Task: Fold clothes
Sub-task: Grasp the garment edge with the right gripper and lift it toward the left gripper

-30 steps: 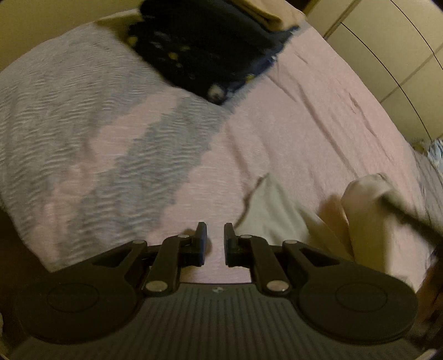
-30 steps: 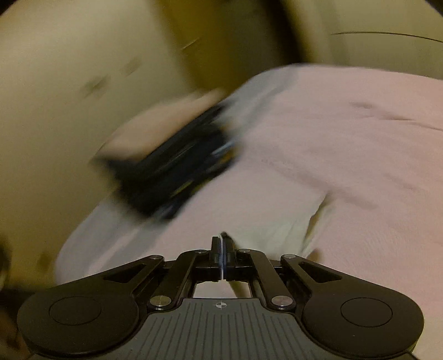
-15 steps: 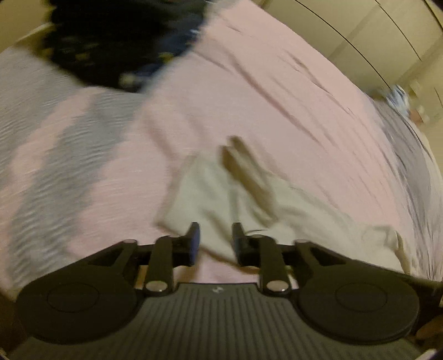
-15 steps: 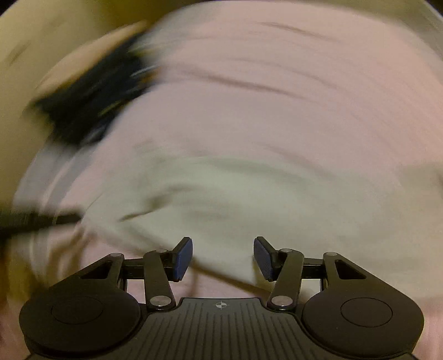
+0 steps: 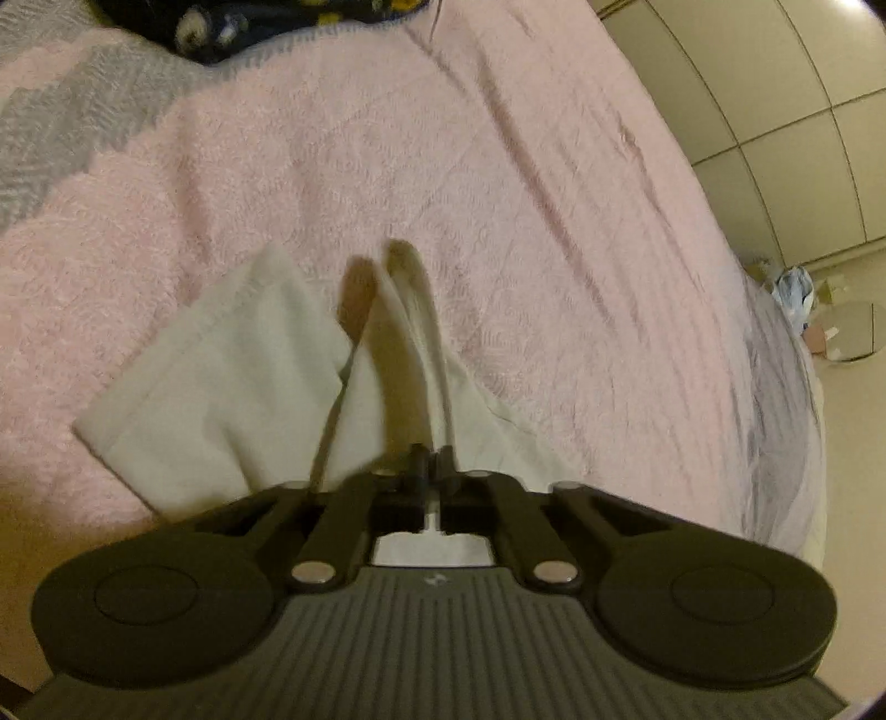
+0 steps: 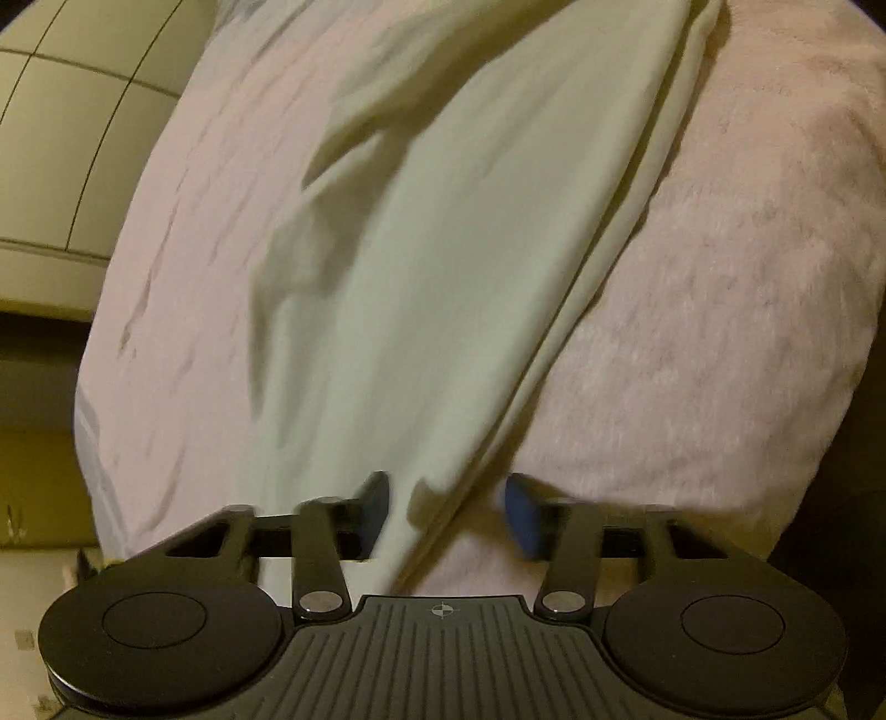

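- The left gripper [image 5: 431, 464], at lower centre of the left wrist view, has its jaws drawn together on a raised fold of the white garment [image 5: 232, 382]; a strip of white cloth shows between and behind the jaws.
- From that pinch the cloth rises toward the centre of the frame as a narrow ridge (blurred at its far tip), while the rest of the garment lies flat on the pink bedspread [image 5: 498, 183], spreading to the left of centre.
- The right gripper [image 6: 446, 512], at lower centre of the right wrist view, stands wide apart, its blue-padded fingers [image 6: 523, 518] on either side of the garment's near edge [image 6: 443, 504]; whether either pad touches the cloth cannot be told, since the frame is smeared there.
- In the right wrist view the white garment [image 6: 432, 266] runs from the bottom centre up to the top right of the frame, with a long doubled edge along its right side and soft creases at upper left.
- A dark patterned pile of clothing [image 5: 243, 22] sits at the top left of the left wrist view, on a grey-and-pink striped blanket [image 5: 66, 111].
- Pale cabinet panels [image 5: 786, 99] fill the upper right of that view.
- No readable brand, label or writing appears (each gripper body bears only a small crosshair-like mark [image 6: 441, 610], too small to read).
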Demonstrator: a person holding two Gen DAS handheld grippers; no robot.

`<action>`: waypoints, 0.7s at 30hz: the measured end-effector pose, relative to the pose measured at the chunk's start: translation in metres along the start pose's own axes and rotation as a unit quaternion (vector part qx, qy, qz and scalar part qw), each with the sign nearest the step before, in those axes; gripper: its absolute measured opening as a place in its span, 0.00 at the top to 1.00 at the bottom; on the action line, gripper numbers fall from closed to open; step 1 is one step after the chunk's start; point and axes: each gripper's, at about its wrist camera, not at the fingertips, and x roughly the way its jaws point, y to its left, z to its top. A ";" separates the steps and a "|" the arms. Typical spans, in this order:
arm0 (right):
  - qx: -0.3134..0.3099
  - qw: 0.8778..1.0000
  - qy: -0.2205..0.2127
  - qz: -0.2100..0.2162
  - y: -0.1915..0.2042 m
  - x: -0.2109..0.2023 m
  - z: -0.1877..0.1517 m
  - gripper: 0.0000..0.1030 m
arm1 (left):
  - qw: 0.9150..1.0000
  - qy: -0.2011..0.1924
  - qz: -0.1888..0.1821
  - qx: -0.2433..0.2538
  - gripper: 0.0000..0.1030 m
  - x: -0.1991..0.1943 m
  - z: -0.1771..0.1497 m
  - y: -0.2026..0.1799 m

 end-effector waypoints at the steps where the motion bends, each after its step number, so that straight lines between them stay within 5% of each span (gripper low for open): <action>1: -0.006 1.000 -0.001 -0.001 0.001 0.000 0.003 0.94 | 1.000 -0.015 -0.005 0.006 1.00 -0.010 0.001 0.001; 7: -0.076 0.997 -0.011 -0.007 0.012 -0.001 0.001 0.99 | 0.995 -0.084 0.049 0.006 1.00 -0.079 -0.009 0.044; 15: -0.112 0.993 0.003 -0.040 0.020 0.000 0.004 0.96 | 0.993 -0.056 0.101 0.029 1.00 -0.056 -0.016 0.061; 21: -0.134 0.988 0.010 -0.073 0.024 -0.004 0.007 0.80 | 0.981 -0.060 0.171 0.070 0.96 -0.077 -0.002 0.053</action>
